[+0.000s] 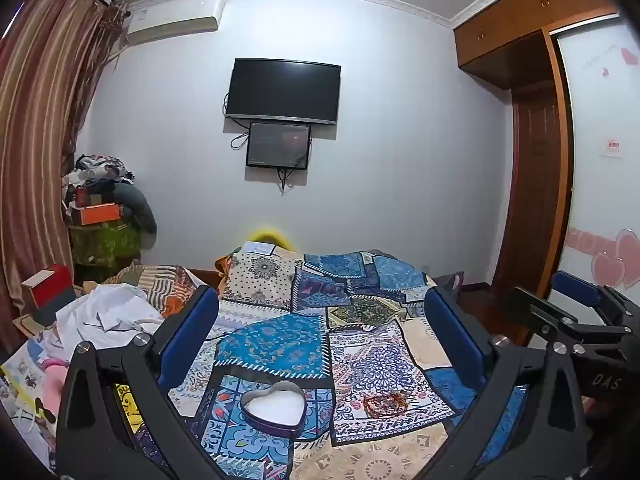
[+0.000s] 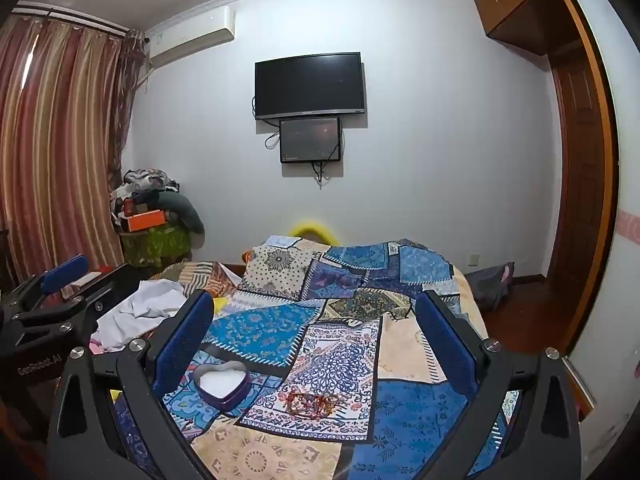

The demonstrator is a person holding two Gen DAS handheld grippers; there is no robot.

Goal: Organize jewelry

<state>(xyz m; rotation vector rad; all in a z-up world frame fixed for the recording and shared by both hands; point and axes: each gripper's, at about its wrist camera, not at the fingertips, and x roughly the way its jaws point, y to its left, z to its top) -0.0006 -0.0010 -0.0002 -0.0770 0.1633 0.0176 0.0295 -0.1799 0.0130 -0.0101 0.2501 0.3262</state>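
Observation:
A purple heart-shaped tin (image 1: 274, 408) with a white lining lies open on the patchwork bedspread (image 1: 280, 340); it also shows in the right wrist view (image 2: 222, 384). A small heap of red and gold jewelry (image 1: 385, 403) lies to its right, also in the right wrist view (image 2: 314, 404). My left gripper (image 1: 320, 312) is open and empty, held above and short of the tin. My right gripper (image 2: 312, 312) is open and empty, above the jewelry. Each gripper shows at the edge of the other's view: the right one (image 1: 576, 312), the left one (image 2: 52, 292).
White clothing (image 1: 108, 316) and clutter lie on the bed's left side. A red box (image 1: 44, 288) and a pile of clothes and boxes (image 1: 100, 208) stand by the striped curtain. A TV (image 1: 284, 92) hangs on the far wall. A wooden wardrobe (image 1: 536, 184) is right.

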